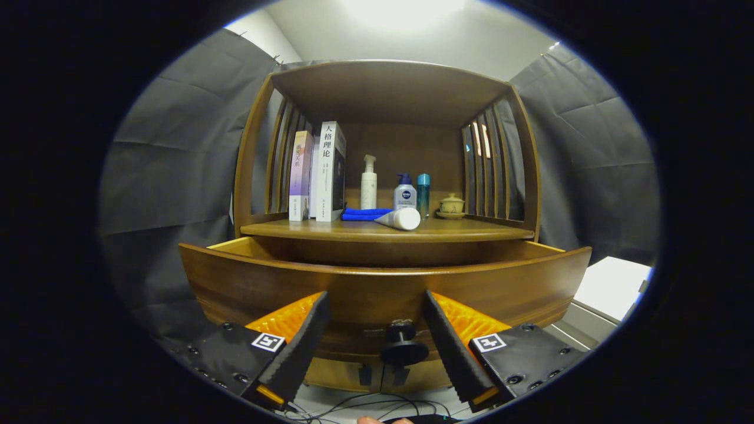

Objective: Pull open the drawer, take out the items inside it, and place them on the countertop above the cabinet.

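a wooden cabinet with slatted sides stands against the grey cloth wall, its open shelf space topped by a flat roof. below the shelf the drawer is pulled out toward the camera, its curved front panel wide across the view; the inside of the drawer is hidden behind that front, so its contents cannot be told. the countertop above the drawer carries a row of things. at its left end three books stand upright, leaning against the slats. right of them a folded blue cloth lies flat, with a white pump bottle standing behind it. a white tube lies on its side at the front edge of the countertop, touching the cloth. behind the tube stands a squat pump bottle with a blue top, and just beside it a slim teal bottle. further right sits a small lidded tea bowl on its saucer. the gripper is held in front of the drawer, its fingers spread wide apart and gripping nothing. the dark knob on the drawer front sits between the fingers, touched by neither.
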### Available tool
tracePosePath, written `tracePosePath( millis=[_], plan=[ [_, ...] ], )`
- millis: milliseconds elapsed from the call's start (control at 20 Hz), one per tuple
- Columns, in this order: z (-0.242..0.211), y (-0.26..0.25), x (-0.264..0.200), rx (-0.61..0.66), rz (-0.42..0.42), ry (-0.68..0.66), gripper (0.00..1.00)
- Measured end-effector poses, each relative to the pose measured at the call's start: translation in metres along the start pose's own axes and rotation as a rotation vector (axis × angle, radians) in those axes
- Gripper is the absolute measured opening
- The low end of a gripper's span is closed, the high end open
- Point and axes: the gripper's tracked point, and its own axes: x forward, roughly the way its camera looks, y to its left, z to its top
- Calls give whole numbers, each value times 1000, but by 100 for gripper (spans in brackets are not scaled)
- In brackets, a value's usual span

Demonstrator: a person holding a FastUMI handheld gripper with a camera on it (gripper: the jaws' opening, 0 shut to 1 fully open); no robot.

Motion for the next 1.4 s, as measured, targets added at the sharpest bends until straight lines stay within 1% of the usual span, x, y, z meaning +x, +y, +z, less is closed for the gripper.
tracePosePath(
  millis=[200,650,900,1100,1400],
  plan=[
    [1,1,19,0,-4,-3,99],
    [6,-2,81,2,-3,36,97],
    [8,-1,105,-23,-11,38,97],
    [7,1,116,-42,-11,43,97],
    [12,-7,115,-55,7,67,97]
  ],
)
